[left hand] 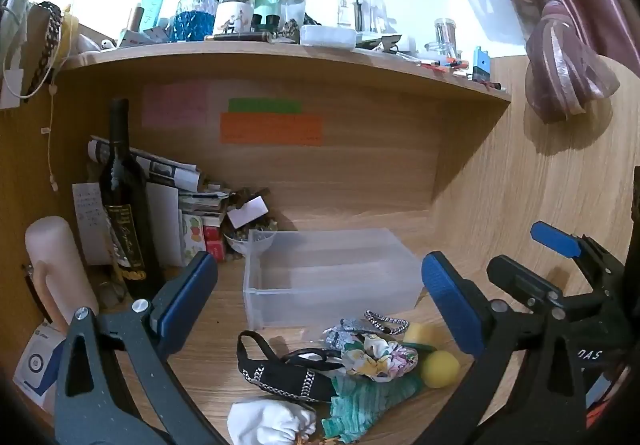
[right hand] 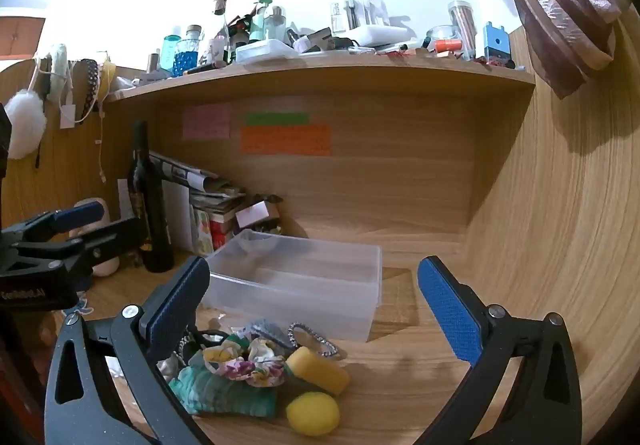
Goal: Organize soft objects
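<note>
Lying empty, clear bin (left hand: 332, 277); both grippers, left gripper (left hand: 320, 301), right gripper (right hand: 316, 309), spread.

Dark wine bottle (left hand: 126, 213) beside stacked papers (left hand: 168, 173), cluttered shelf (left hand: 280, 49) above, orange note (left hand: 272, 129) on back panel.

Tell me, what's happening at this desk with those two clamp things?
A person holds two grippers, left gripper and right gripper, both open and empty, above a pile of soft things: floral scrunchie, green cloth, yellow sponge, yellow ball. The clear plastic bin behind them looks empty. Sorting hasn't started.
</note>
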A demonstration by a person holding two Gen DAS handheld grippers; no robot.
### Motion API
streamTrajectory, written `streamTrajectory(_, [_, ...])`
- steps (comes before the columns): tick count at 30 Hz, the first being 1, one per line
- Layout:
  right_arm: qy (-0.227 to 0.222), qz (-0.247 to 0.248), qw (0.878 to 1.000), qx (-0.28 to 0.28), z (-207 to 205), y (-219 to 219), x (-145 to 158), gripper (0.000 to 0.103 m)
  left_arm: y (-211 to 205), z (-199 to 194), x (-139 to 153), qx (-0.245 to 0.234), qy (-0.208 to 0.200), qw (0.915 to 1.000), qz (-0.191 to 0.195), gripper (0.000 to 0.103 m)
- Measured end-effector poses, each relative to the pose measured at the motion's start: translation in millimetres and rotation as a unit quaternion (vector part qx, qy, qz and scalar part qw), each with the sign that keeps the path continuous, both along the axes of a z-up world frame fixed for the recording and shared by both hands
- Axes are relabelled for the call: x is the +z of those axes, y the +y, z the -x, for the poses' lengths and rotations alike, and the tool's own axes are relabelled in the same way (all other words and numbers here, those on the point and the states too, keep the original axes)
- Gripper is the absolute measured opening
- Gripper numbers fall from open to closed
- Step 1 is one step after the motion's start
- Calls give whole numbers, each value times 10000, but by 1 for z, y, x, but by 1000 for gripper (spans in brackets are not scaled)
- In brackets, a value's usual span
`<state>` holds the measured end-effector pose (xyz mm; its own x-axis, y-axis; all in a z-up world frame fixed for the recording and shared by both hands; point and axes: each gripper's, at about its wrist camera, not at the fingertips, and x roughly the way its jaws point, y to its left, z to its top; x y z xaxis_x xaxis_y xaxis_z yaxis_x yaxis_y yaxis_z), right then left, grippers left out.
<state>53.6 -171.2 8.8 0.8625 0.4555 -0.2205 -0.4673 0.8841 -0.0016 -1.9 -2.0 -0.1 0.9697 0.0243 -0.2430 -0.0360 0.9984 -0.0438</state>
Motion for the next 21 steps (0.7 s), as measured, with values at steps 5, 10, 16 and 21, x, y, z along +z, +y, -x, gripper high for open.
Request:
streamTrajectory(5, [10, 1, 10000, 19, 0, 0, 0, 103, 0, -8, -11, -38, 126, 9998, 124, 103])
streamTrajectory(10, [10, -14, 10000, 37, 2, 4, 5, 103, 9, -9, -7, -136, 109, 9997, 188, 103])
streamTrajectory(16, [32, -68, 10000, 42, -3, 1, 0, 103, 8, -9, -8, -120, 106, 9997, 174, 103])
streamTrajectory(21, [33, -66, 10000, 56, -4, 1, 1, 103, 8, -9, -7, -122, 108, 9997, 177, 103])
